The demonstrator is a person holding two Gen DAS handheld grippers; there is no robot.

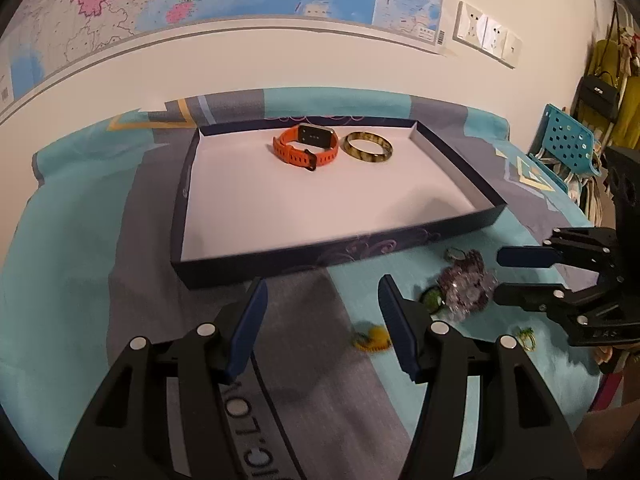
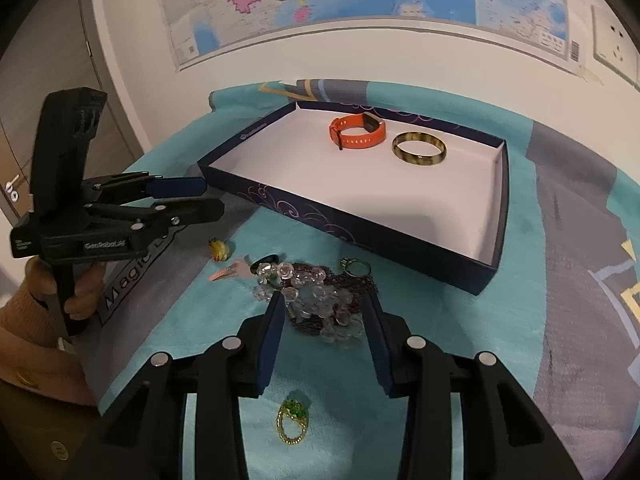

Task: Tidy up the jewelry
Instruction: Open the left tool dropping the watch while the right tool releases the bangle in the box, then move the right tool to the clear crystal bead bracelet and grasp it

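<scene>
A dark blue tray (image 1: 280, 260) (image 2: 360, 228) with a white floor lies on a teal blanket. In it rest an orange watch (image 1: 306, 146) (image 2: 356, 132) and an amber bangle (image 1: 368, 157) (image 2: 418, 158). In front of the tray lies a pile of clear beads on a dark chain (image 1: 466, 284) (image 2: 316, 292). My right gripper (image 2: 323, 296) (image 1: 498, 276) stands open at the pile's edge, and its pads do not press on the beads. My left gripper (image 1: 323, 280) (image 2: 212, 198) is open over bare blanket, holding nothing.
Loose pieces lie around the pile: a gold ring with a green stone (image 2: 294, 408) (image 1: 527, 336), a yellow piece (image 1: 372, 340) (image 2: 219, 250), a pink clip (image 2: 228, 274), a silver ring (image 2: 348, 266). A hand (image 2: 80, 292) holds the left gripper. A blue chair (image 1: 568, 140) stands right.
</scene>
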